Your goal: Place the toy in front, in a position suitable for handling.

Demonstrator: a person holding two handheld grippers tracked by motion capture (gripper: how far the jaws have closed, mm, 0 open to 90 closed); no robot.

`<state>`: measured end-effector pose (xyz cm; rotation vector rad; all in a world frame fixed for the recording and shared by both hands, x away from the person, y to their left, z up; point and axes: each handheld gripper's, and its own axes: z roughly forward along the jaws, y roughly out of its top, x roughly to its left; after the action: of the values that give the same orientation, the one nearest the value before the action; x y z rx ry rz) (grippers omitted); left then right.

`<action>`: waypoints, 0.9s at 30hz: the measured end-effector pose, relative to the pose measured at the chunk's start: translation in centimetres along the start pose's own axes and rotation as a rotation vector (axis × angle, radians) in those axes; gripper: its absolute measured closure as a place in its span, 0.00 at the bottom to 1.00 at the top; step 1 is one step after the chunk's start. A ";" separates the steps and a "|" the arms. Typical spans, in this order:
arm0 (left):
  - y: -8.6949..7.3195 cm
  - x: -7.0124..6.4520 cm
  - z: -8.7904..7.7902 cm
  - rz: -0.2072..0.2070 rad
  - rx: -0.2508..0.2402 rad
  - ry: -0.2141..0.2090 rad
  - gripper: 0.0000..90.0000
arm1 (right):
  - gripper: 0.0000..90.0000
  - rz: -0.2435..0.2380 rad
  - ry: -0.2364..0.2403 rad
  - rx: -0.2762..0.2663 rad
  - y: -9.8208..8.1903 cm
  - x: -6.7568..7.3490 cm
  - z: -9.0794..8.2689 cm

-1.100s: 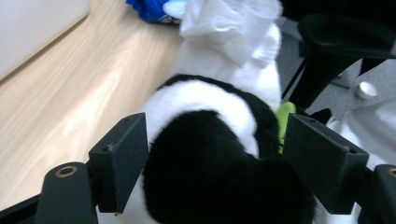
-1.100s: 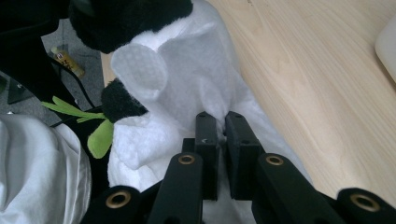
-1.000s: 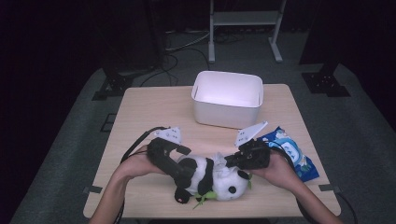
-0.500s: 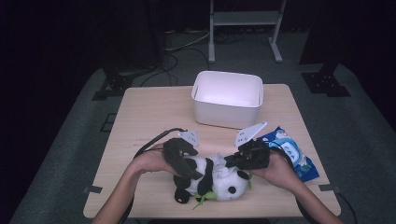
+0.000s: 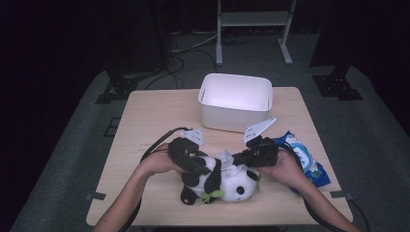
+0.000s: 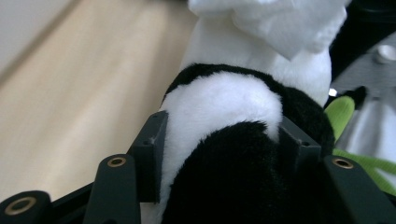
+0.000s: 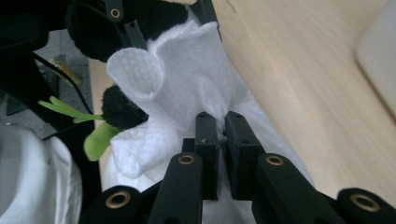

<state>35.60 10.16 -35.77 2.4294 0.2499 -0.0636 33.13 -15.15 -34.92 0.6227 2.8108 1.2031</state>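
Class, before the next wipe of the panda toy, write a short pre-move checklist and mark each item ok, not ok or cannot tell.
1. Right gripper pinches the white wipe: ok, fingers shut on it.
2. Left gripper grips the panda toy: ok; its jaws have just been closing, and plush fills the gap.
3. Toy rests on the table: ok.
4. White bin stands apart from both hands: ok.
5. Blue packet lies clear of the right forearm: not ok, partly under it.

Plush panda (image 5: 220,180) (fuzzy), embossed wipe (image 7: 187,88).
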 end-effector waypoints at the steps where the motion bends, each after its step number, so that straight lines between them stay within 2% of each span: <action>1: 0.2 0.2 -0.2 0.012 0.002 0.018 0.50 | 0.93 -0.005 -0.010 0.000 0.2 -0.2 0.0; 2: 0.4 0.5 -0.3 0.014 -0.002 0.033 0.50 | 0.93 -0.006 -0.016 -0.001 0.5 -0.4 0.0; 6: 1.4 1.8 -0.8 0.068 -0.003 0.114 0.50 | 0.93 0.003 -0.038 -0.003 1.6 -1.5 0.0; 7: 1.5 2.0 -0.8 0.080 0.000 0.123 0.50 | 0.93 0.018 -0.042 -0.004 1.8 -1.9 0.1; 9: 1.2 2.4 -0.5 0.083 0.005 0.112 0.49 | 0.93 0.023 -0.041 0.005 2.0 -2.4 0.4; 13: -0.6 2.4 -0.4 0.068 -0.040 0.095 0.47 | 0.93 0.026 0.000 0.018 2.2 -2.4 1.2; 18: -1.5 1.1 -0.6 0.085 -0.077 0.108 0.44 | 0.93 0.020 -0.014 -0.020 3.5 -2.6 1.4; 21: -1.7 0.6 -0.8 0.074 -0.076 0.111 0.41 | 0.93 0.010 -0.025 0.017 3.9 -2.7 2.4; 23: -1.9 0.4 -1.0 0.060 -0.078 0.097 0.37 | 0.93 -0.005 -0.008 0.065 3.4 -2.5 3.5; 27: -2.2 0.0 -1.3 0.039 -0.103 0.078 0.33 | 0.93 -0.005 0.005 0.050 2.8 -1.8 3.8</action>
<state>35.17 12.65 -36.18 2.3355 0.2352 0.0603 36.40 -11.46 -35.89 0.6161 2.8525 1.1388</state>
